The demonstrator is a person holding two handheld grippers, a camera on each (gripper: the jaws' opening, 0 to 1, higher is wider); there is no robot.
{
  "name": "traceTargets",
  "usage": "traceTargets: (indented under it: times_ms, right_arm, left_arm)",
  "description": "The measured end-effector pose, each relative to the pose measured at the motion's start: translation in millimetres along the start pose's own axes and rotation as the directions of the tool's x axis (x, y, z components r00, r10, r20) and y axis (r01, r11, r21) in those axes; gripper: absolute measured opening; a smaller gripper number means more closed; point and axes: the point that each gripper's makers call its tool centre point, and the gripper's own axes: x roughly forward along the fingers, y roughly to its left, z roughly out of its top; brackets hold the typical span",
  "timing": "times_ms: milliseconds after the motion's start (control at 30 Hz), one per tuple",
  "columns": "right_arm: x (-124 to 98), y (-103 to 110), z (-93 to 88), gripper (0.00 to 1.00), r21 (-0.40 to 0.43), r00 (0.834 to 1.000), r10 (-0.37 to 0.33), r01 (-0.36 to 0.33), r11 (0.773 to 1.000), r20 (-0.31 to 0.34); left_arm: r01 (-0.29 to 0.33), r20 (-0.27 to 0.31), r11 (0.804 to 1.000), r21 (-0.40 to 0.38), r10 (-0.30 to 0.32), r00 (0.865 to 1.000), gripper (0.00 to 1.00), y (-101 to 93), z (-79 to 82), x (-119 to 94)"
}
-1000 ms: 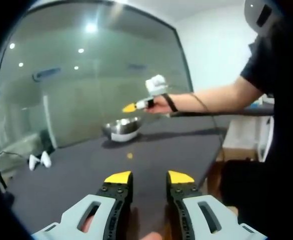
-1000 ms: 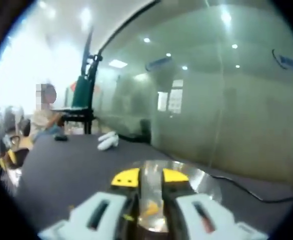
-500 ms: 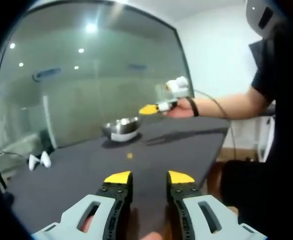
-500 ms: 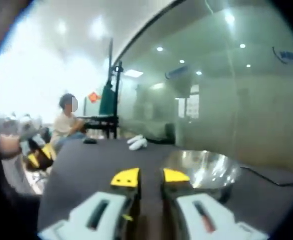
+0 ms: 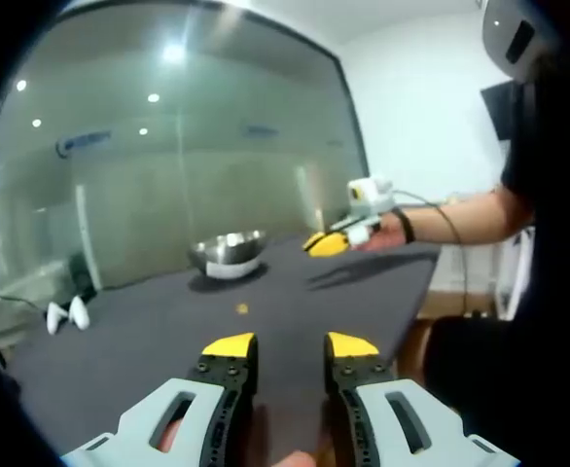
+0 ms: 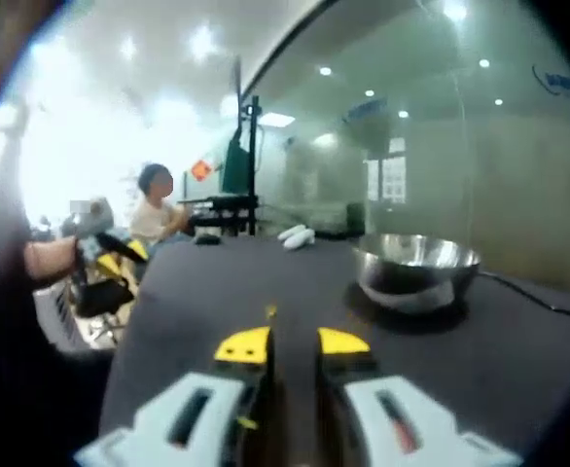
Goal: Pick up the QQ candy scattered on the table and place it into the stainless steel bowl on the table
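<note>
- One QQ candy point(image 5: 241, 308) lies loose on the dark table point(image 5: 149, 341), a small orange-yellow piece short of the stainless steel bowl point(image 5: 228, 255). In the right gripper view the same candy point(image 6: 270, 312) sits just past the tips of that gripper's jaws, with the bowl point(image 6: 416, 269) further back and to one side.
- Bowl stands upright on the table, well apart from the candy. What it holds cannot be made out from here.
- Right gripper point(image 6: 291, 342): jaws parted by a narrow gap, nothing between them. From the left gripper view the right gripper point(image 5: 328, 242) hangs above the table's far side, held out by the person's hand point(image 5: 387, 229).
- Left gripper point(image 5: 290, 345): jaws spread, empty, low over the near part of the table, candy well ahead of it.
- Judged step: the right gripper looks lined up to fetch this loose piece.
- To do it well: open a little wider than the candy, come down so the tips straddle it, one jaw on each side, then press together gently. A small soft sweet may squirt out or skid on the smooth tabletop if nudged by one tip first.
- Keep the tips just touching the table at closing; a high pinch would miss it.
- Beyond: two white objects point(image 5: 61, 315) rest at the table's far edge by a glass wall point(image 5: 168, 146); a seated person point(image 6: 159, 209) is in the room behind.
</note>
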Motion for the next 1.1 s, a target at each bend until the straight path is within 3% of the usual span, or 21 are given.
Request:
traceTargets:
  times_ms: [300, 367, 533, 767, 967, 1100]
  right_arm:
    - [18, 11, -6.4, 0.18, -0.003, 0.999, 0.029, -0.029, 1.000, -0.028]
    - [25, 11, -10.6, 0.18, -0.034, 0.999, 0.015, -0.017, 0.999, -0.048]
    - [49, 23, -21.6, 0.18, -0.039, 0.994, 0.064, -0.067, 0.997, -0.087]
    - [79, 28, -22.5, 0.19, -0.013, 0.989, 0.105, -0.107, 0.994, -0.099]
    - [109, 38, -25.5, 0.19, -0.070, 0.978, 0.143, -0.155, 0.985, -0.151]
    - [127, 42, -28.9, 0.20, -0.055, 0.972, 0.165, -0.176, 0.983, -0.170]
  left_arm:
    - [0.003, 0.007, 1.000, 0.001, -0.003, 1.000, 0.29, -0.7, 2.4, 0]
    - [0.000, 0.004, 1.000, 0.000, 0.000, 1.000, 0.29, -0.1, 1.1, -2]
    - [-0.008, 0.004, 1.000, -0.006, 0.008, 1.000, 0.29, 1.7, -0.3, -5]
    - [-0.013, 0.008, 1.000, -0.018, 0.013, 1.000, 0.29, 1.9, -2.5, -7]
    - [-0.022, 0.011, 1.000, -0.022, 0.022, 1.000, 0.29, 5.0, -3.1, -10]
    - [-0.032, 0.014, 0.999, -0.026, 0.033, 0.999, 0.29, 7.3, -3.3, -14]
